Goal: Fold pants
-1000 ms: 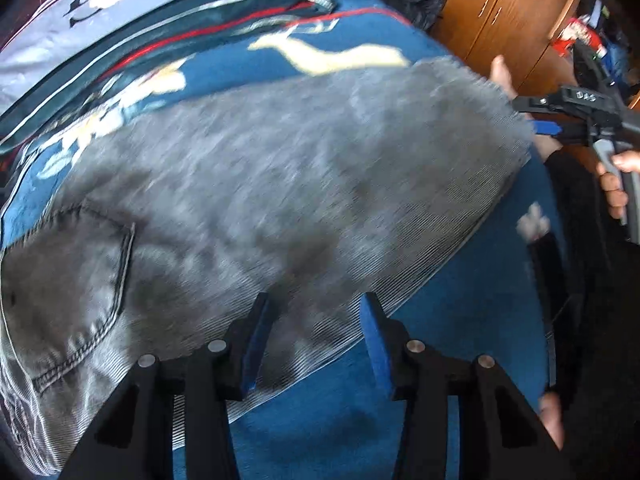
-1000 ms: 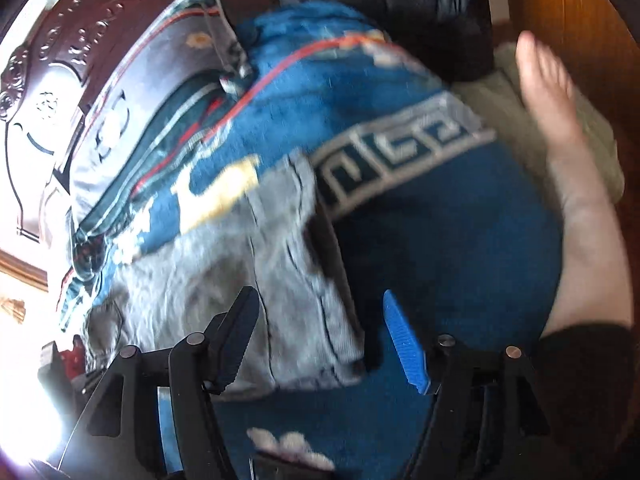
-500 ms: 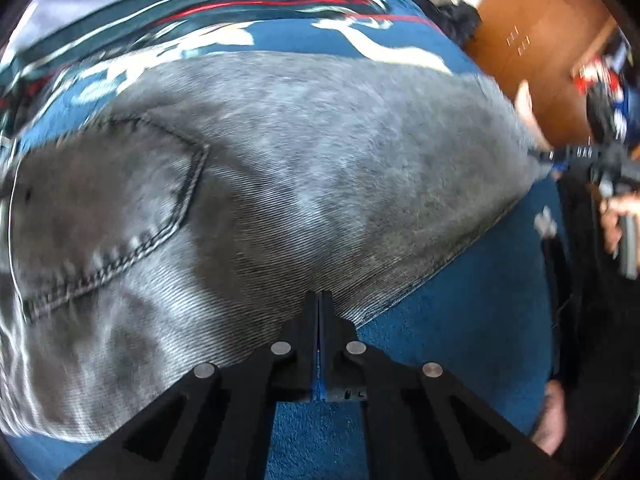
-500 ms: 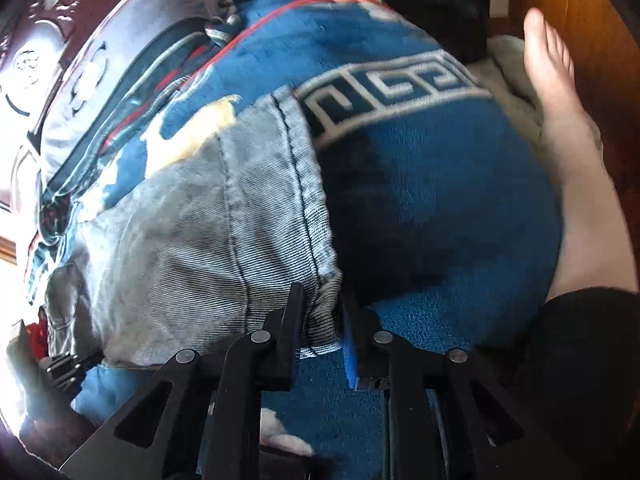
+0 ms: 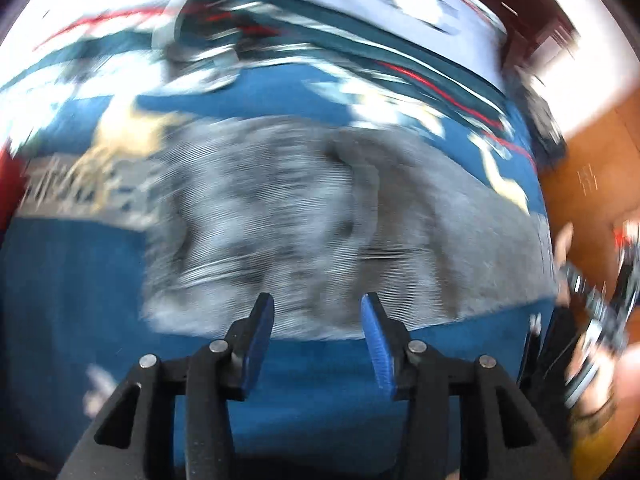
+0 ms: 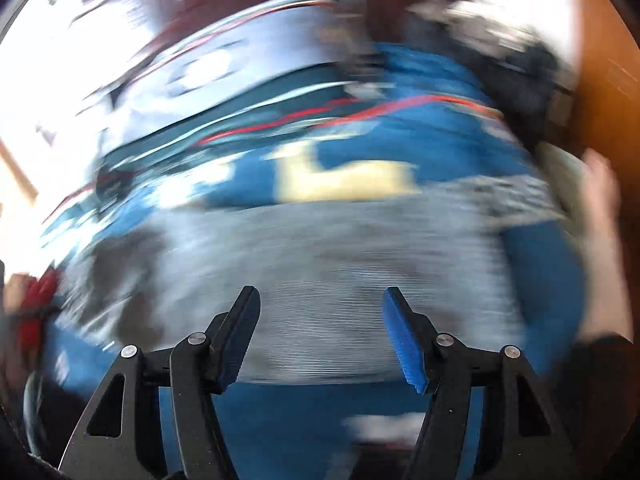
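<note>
Both views smear with fast motion; at the left, the left gripper [image 5: 318,322] now has its jaws opening, blue pads standing apart with nothing between them, where half a second ago they were pinched shut at the near hem of the pants [image 5: 340,220]; the denim lies released on the blue blanket [image 5: 72,280], a grey slab with a fold ridge running through its middle, its near edge just beyond the fingertips; over at the far right of that view the other tool and a hand are a blur; moving right, the right gripper [image 6: 320,312] is likewise opening, empty, its earlier clamp on the cuff let go; the pants [image 6: 340,256] spread wide across the blanket in front of it; my read: one fold has just been laid and dropped, and the next fold still wants a fresh grasp.
</note>
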A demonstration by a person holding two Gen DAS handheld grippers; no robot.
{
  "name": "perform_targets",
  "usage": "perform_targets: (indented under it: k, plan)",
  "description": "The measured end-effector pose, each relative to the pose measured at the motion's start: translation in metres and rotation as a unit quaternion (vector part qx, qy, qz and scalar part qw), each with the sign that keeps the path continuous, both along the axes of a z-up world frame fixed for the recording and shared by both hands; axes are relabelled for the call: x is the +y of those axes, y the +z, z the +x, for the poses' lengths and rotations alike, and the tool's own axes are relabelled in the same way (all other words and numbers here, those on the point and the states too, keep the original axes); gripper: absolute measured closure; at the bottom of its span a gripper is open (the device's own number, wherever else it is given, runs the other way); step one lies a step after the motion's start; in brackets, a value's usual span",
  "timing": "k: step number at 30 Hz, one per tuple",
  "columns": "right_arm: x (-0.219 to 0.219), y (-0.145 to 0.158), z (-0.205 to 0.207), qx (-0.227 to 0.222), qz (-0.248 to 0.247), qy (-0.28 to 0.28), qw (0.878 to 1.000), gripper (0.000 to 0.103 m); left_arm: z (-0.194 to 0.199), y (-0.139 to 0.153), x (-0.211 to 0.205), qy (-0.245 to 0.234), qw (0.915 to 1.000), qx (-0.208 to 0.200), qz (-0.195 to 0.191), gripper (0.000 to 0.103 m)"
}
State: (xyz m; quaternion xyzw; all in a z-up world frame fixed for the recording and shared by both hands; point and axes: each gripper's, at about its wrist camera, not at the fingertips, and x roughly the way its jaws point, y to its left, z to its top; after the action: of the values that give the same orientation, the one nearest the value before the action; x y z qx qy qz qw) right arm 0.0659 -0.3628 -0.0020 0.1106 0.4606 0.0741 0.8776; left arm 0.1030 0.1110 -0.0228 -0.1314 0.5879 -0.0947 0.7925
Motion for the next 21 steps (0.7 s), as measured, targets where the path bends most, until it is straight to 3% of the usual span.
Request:
perform_targets:
  k: [3, 6, 10, 15, 19, 21]
  plan:
    - [0.077, -0.008, 0.011, 0.009, 0.040, 0.107, 0.993, 0.041, -0.005, -0.020, 0.048, 0.071, 0.9955, 0.046, -0.042, 0.055]
    - [0.149, -0.020, 0.019, 0.027, 0.076, 0.187, 0.979, 0.041, -0.009, -0.041, 0.070, 0.105, 0.9870, 0.077, -0.093, 0.055]
    - [0.230, -0.025, 0.018, 0.023, 0.050, 0.289, 0.956, 0.041, -0.010, -0.065, 0.079, 0.136, 0.9764, 0.102, -0.132, 0.055]
    - [0.272, -0.035, 0.010, 0.014, -0.024, 0.349, 0.937, 0.040, -0.010, -0.069, 0.086, 0.176, 0.9632, 0.082, -0.186, 0.055]
    - [0.276, -0.046, 0.007, 0.017, -0.055, 0.369, 0.928, 0.040, -0.007, -0.064, 0.090, 0.185, 0.9605, 0.064, -0.198, 0.055]
    - [0.279, -0.052, 0.004, 0.015, -0.071, 0.379, 0.922, 0.043, 0.000, -0.066, 0.089, 0.190, 0.9604, 0.061, -0.195, 0.064]
